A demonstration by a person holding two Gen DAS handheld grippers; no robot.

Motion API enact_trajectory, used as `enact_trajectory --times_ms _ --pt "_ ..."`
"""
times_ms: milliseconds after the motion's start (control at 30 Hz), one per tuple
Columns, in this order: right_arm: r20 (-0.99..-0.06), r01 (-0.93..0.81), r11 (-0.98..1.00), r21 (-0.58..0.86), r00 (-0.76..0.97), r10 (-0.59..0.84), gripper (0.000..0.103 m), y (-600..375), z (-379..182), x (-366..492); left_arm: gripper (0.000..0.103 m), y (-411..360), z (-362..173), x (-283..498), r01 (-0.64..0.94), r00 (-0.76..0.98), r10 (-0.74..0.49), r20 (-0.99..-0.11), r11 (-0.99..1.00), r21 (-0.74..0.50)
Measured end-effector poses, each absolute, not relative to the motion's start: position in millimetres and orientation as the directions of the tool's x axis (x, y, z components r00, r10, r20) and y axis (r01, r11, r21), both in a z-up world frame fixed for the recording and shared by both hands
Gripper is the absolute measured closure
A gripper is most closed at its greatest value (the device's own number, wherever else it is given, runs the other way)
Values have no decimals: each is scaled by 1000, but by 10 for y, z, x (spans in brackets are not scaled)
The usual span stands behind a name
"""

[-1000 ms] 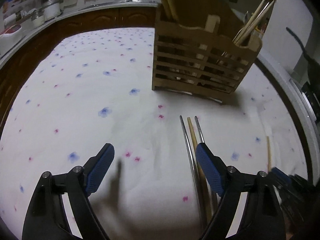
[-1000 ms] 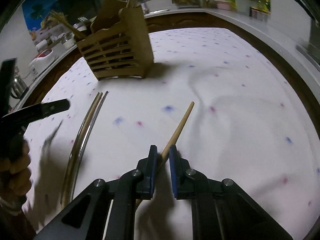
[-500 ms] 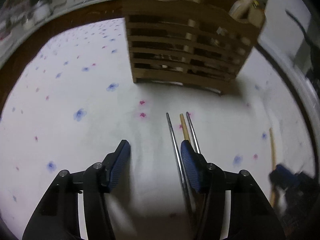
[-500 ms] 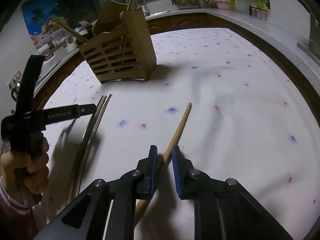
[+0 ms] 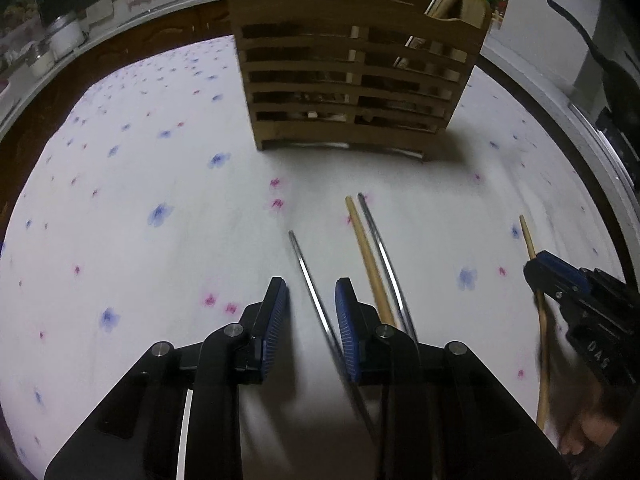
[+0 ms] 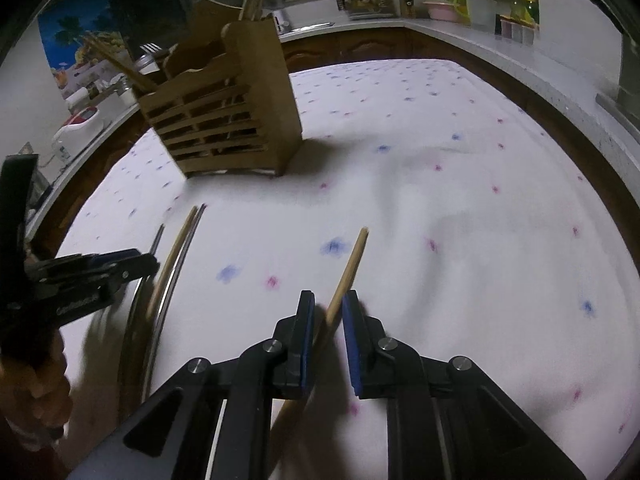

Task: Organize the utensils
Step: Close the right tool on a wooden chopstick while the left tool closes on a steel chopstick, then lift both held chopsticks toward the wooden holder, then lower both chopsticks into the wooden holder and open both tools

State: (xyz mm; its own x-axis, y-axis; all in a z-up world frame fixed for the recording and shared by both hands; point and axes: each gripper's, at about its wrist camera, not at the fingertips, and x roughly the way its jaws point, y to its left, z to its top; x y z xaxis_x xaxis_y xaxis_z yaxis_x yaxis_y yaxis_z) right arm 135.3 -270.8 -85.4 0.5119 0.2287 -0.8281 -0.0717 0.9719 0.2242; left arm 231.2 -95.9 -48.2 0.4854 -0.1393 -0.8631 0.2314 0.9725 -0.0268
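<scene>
While its jaws have just been closing, left gripper point(image 5: 308, 308) straddles metal chopstick point(image 5: 306, 276) — unpinched.

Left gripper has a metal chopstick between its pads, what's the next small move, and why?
Probably finish closing the left gripper. Its jaws have just been closing, yet a gap shows either side of the metal chopstick. Lift only afterwards, clear of the wooden chopstick beside it.
</scene>
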Motion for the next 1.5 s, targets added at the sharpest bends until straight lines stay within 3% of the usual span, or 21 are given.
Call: enact_trajectory --times_ms 100,267,600,1000,1500 --pt "-835 -75 983 165 521 180 88 -2609 -866 1442 92 -1035 -481 2315 243 505 -134 -853 970 -9" --pt "-840 -96 989 115 522 148 96 -2508 -858 1489 99 -958 -456 2292 237 499 -154 -852 971 -37" --pt "-729 -114 937 331 600 330 98 -2627 -313 1208 99 -497 138 1909 208 571 -287 -769 957 -202" --pt "-526 -192 908 373 763 377 98 -2683 710 924 99 -210 987 1496 253 703 -366 -610 930 -267" --pt "-482 -210 906 368 790 380 98 -2689 925 979 99 -141 1175 1487 243 739 -353 -574 934 -262"
